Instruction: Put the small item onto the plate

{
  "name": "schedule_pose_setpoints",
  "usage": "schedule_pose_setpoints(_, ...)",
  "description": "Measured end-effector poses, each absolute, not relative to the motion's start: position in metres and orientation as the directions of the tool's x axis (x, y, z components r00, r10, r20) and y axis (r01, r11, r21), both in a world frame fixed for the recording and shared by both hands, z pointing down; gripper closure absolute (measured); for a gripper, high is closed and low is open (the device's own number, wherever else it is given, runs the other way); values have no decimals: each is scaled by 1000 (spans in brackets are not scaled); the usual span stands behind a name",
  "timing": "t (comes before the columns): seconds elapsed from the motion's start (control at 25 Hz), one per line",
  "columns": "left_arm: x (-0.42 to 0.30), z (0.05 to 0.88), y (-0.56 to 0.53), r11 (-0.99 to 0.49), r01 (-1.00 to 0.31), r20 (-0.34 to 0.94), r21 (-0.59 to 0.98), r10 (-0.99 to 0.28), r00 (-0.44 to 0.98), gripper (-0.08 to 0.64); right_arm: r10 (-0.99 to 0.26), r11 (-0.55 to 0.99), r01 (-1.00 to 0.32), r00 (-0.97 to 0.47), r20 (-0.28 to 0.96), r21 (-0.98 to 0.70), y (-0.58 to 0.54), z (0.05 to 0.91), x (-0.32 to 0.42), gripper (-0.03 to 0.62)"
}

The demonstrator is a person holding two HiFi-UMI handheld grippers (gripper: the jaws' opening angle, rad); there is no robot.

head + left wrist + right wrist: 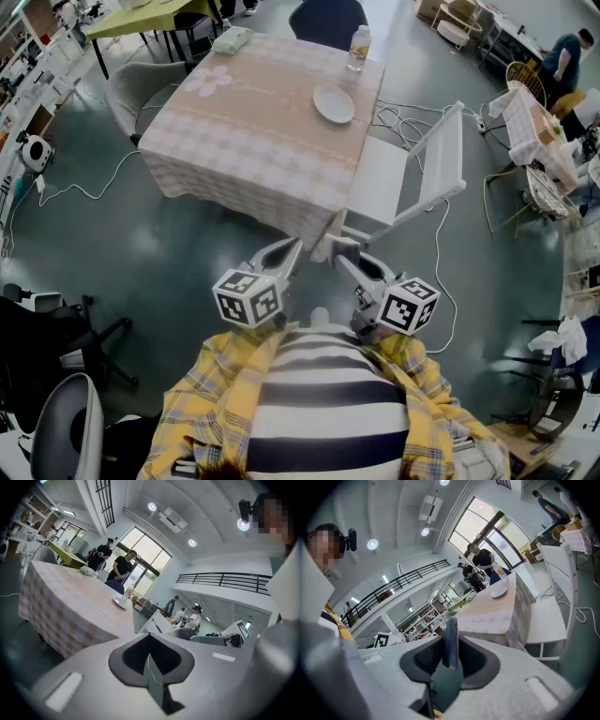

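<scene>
A white plate (334, 104) lies near the far right corner of the checked table (246, 141), also seen as the plate (121, 603) in the left gripper view and the plate (499, 592) in the right gripper view. I stand back from the table with both grippers held close to my chest. My right gripper (345, 255) is shut on a small flat slate-blue item (451, 637), which stands upright between the jaws of the right gripper (449, 660). My left gripper (284, 251) is shut, and the jaws of the left gripper (150, 652) meet with nothing between them.
A clear bottle (358, 49) stands behind the plate and a pale folded cloth (232, 39) lies at the table's far edge. A white folding chair (412, 178) stands at the table's right side, with cables on the floor. An office chair (61, 427) is at lower left.
</scene>
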State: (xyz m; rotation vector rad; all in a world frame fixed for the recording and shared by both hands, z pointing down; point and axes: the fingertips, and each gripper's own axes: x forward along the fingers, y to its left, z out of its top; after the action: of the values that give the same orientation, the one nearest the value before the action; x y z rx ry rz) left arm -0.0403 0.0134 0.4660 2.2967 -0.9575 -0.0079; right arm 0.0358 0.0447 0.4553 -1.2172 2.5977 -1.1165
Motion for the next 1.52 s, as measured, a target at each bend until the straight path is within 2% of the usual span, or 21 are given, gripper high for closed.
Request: schedule_pose_setpoints(1.52, -15, 467, 7, -508, -638, 210, 579, -663, 719, 561, -629, 423, -521, -758, 174, -741, 27, 457, 49, 495)
